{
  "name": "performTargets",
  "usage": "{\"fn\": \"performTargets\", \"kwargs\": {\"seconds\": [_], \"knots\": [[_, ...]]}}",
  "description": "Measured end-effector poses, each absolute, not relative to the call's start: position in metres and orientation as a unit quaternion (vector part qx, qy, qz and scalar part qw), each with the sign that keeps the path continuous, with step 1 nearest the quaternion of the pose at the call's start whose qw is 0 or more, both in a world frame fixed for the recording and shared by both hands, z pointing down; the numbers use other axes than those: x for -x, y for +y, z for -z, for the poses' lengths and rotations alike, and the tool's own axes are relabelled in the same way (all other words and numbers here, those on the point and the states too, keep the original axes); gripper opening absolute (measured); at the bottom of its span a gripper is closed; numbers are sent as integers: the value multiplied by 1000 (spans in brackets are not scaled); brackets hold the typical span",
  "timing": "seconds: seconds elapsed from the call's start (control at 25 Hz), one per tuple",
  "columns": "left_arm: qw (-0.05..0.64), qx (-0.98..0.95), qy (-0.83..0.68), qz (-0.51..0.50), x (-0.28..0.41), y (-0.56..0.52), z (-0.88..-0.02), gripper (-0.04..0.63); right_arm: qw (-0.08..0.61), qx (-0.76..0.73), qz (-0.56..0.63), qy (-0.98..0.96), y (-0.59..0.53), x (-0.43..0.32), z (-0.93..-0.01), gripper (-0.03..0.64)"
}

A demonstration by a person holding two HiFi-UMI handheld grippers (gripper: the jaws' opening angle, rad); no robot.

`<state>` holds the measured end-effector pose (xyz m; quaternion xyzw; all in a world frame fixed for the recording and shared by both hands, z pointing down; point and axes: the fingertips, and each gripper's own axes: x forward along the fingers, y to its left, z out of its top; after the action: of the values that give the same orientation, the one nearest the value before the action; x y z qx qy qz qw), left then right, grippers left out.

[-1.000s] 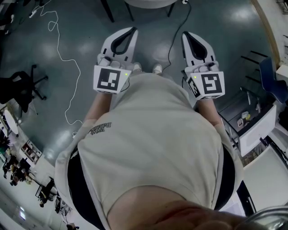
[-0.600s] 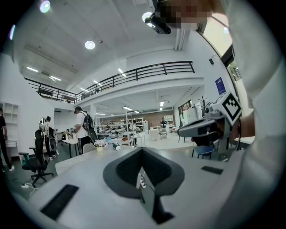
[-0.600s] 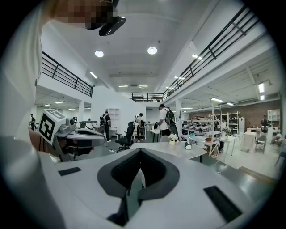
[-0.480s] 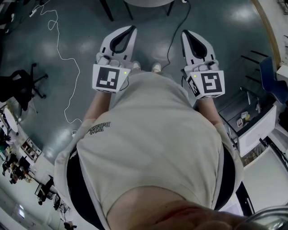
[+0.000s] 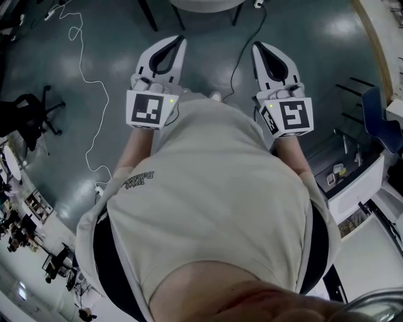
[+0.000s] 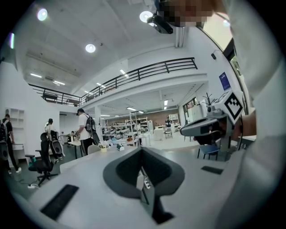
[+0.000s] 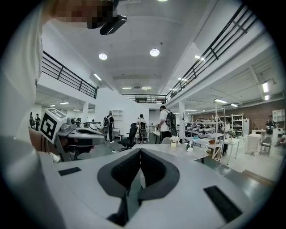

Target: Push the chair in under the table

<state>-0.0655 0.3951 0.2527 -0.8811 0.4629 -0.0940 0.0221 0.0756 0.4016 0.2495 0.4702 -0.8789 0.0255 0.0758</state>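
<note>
Seen from the head, the white two-jaw left gripper (image 5: 181,39) and the matching right gripper (image 5: 256,45) are held out side by side in front of the person's beige T-shirt (image 5: 214,201). Both point toward the curved rim of a round white table (image 5: 208,4) on black legs, at the top edge of that view. Each gripper is clenched on nothing: in its own view the two dark-padded jaws meet along a closed seam with no object between them. Beyond the jaws, the table top carries a small potted plant (image 7: 174,142) and a small teal-and-white object (image 7: 189,147). The pale grey chair (image 7: 167,140) shows only as a rounded back rising above the table's far edge, just beside the potted plant. How far its seat sits under the table cannot be told. On the glossy dark grey-green floor (image 5: 315,38) a thin white cable (image 5: 83,72) loops at the left. A thin black cable (image 5: 238,49) runs between the grippers toward the table. A black swivel office chair (image 5: 28,116) stands well apart at the left and a blue chair (image 5: 378,116) at the right edge. Several people stand among desks and shelves under a railed balcony.
</note>
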Motion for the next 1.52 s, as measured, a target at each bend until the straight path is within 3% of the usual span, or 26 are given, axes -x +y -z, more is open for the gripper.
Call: {"fn": "performTargets", "kwargs": {"seconds": [0.96, 1.52], "knots": [[44, 878, 466, 100, 24, 336, -279, 11, 76, -456, -17, -887, 343, -101, -277, 9], [13, 885, 452, 109, 45, 249, -290, 11, 100, -452, -34, -886, 258, -71, -285, 9]]}}
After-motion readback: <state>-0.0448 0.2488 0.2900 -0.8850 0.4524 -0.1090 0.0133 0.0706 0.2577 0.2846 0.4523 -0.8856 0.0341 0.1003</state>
